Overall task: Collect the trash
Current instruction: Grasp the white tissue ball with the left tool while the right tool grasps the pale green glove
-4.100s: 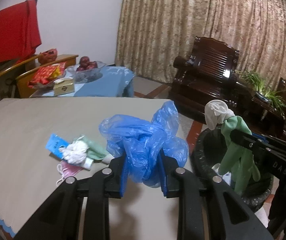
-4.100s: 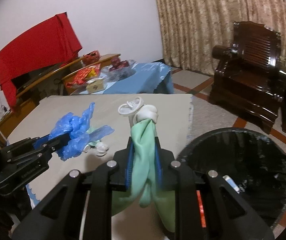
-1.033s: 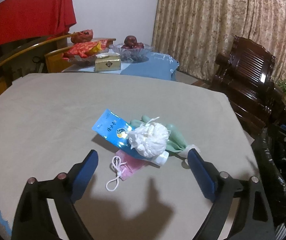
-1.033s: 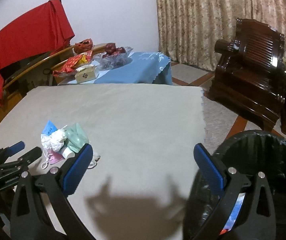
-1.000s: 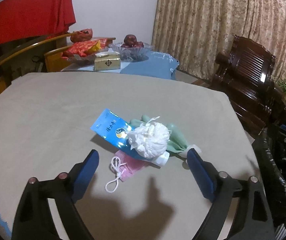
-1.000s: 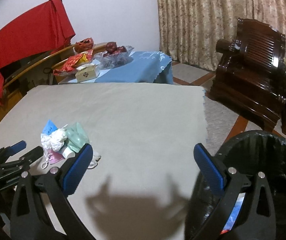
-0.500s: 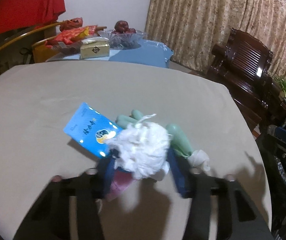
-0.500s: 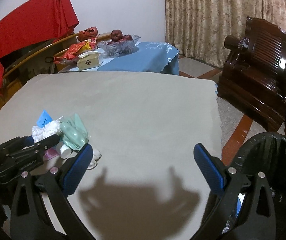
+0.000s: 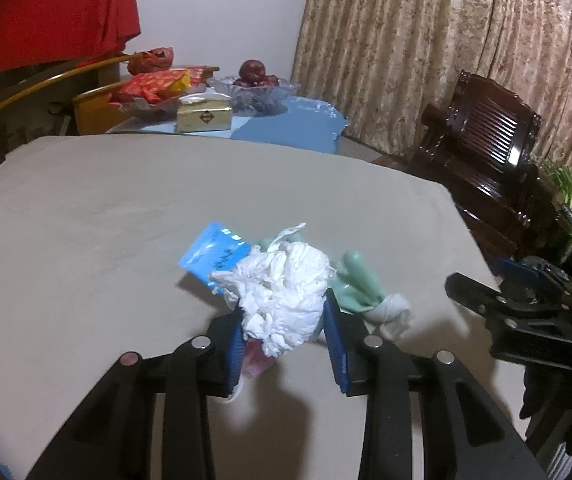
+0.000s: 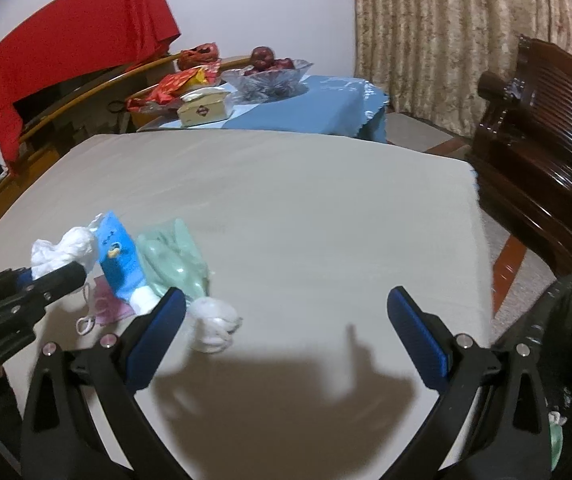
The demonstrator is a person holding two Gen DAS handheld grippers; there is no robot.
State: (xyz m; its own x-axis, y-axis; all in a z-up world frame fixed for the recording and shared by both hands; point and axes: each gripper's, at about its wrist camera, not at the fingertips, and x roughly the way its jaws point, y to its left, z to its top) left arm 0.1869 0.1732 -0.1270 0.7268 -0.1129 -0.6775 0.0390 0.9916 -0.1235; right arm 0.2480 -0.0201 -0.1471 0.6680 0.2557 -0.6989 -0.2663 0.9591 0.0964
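The left gripper [image 9: 284,330] is squeezed shut on the white paper wad [image 9: 282,288]. The wad sits right between the two blue pads, and it looks a little lifted off the table [image 9: 86,220], though that is hard to be sure of. The rest of the trash lies just past it, in one small heap. There is a blue packet [image 9: 214,252] behind the wad on its left side, a green glove [image 9: 356,282] on its right side, and a bit of a pink mask [image 9: 256,362] under the left pad.

The right gripper [image 10: 286,328] is wide open and holds nothing. The green glove [image 10: 176,260] is the piece closest to it. It lies ahead and to the left of the open fingers, just past the left pad. The glove is long. Its white cuff [image 10: 212,326] end is near the right gripper and its finger end points away across the table. The blue packet [image 10: 120,260] touches the glove on the far side.

The black trash bin [image 10: 566,360] stands off the table's right edge (down low, next to the right gripper). So I think the left gripper has to carry the wad to the right, all the way across the table, to reach the bin. The right gripper is nearer to the bin, but it has to slide left first to get its fingers around the cuff. It hangs low over the table, pointing forward and tipped down a little.
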